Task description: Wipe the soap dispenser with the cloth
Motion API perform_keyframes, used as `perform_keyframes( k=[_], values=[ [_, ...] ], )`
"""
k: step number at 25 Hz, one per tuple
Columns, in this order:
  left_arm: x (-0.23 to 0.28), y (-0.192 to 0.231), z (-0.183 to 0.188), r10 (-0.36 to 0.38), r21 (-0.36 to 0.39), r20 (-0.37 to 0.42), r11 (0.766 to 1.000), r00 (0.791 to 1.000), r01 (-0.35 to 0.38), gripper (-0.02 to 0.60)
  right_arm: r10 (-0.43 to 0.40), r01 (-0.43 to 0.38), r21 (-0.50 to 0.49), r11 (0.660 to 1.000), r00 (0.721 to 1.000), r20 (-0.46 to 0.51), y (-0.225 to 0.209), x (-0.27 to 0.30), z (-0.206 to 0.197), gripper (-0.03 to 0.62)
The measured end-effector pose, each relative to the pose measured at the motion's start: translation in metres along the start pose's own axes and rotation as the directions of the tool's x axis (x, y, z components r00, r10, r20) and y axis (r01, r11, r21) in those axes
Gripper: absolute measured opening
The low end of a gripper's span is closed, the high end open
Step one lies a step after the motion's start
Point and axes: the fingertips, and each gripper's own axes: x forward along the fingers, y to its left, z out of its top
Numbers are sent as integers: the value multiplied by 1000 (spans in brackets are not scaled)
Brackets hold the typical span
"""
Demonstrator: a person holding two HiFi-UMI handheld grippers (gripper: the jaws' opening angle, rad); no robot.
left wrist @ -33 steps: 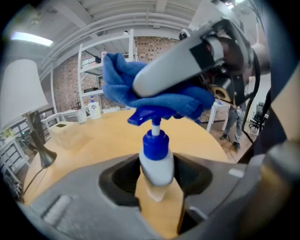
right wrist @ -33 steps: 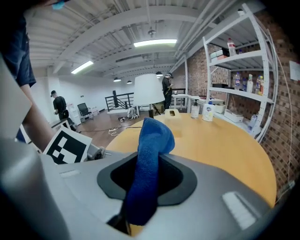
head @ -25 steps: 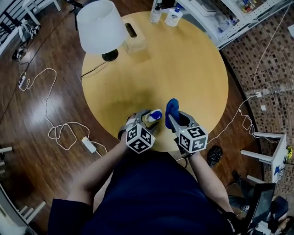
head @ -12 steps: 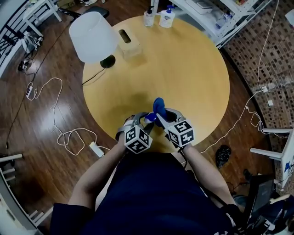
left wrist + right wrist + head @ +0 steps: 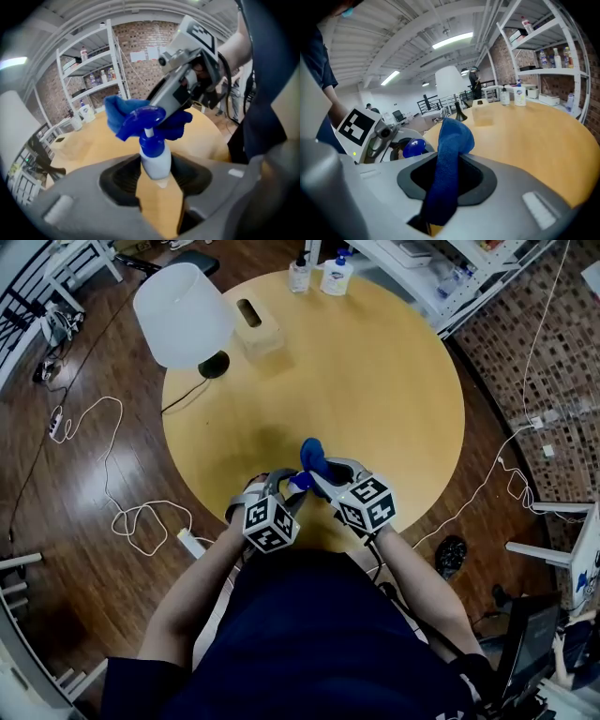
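A round wooden desk carries a white lamp, a tissue box just beside it and two bottles at the far edge, with white cable looping over the dark floor.

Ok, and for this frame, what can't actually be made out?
- Head view: the soap dispenser is nearly all hidden under the left gripper, whose jaws have just been closing on it, and the right gripper.
- Left gripper view: the dispenser's base is hidden behind the jaws; whether the cloth touches the pump is unclear, since they overlap.
- Head view: labels on the far bottles are too small.
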Motion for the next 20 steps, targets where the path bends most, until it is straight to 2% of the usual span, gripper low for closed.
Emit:
perform_keyframes(
  k=[4,8,9,13,17,20],
  values=[
    [2,-3,-1,-113,100,-28,988,993,116,201,31,-29,27,999,998,-59,-3,6,-8,101],
    [6,-7,-13,-185,161,-89,967,979,197,195,-70,83,108,991,990,-124,-33,-5,-26,101],
    [8,-9,-17,-194,184,-108,960,975,212,192,-70,85,129,988,991,-118,-37,-8,-25,101],
    [10,-8,-25,-218,228,-128,943,967,243,189,54,-45,152,987,997,-57,-22,-6,0,101],
    [12,-9,-28,-246,273,-140,921,959,276,188,212,-193,142,971,968,-136,6,14,-1,100],
    [13,-9,-29,-257,291,-157,911,954,293,186,245,-210,202,957,955,-170,3,18,-8,100]
  ],
)
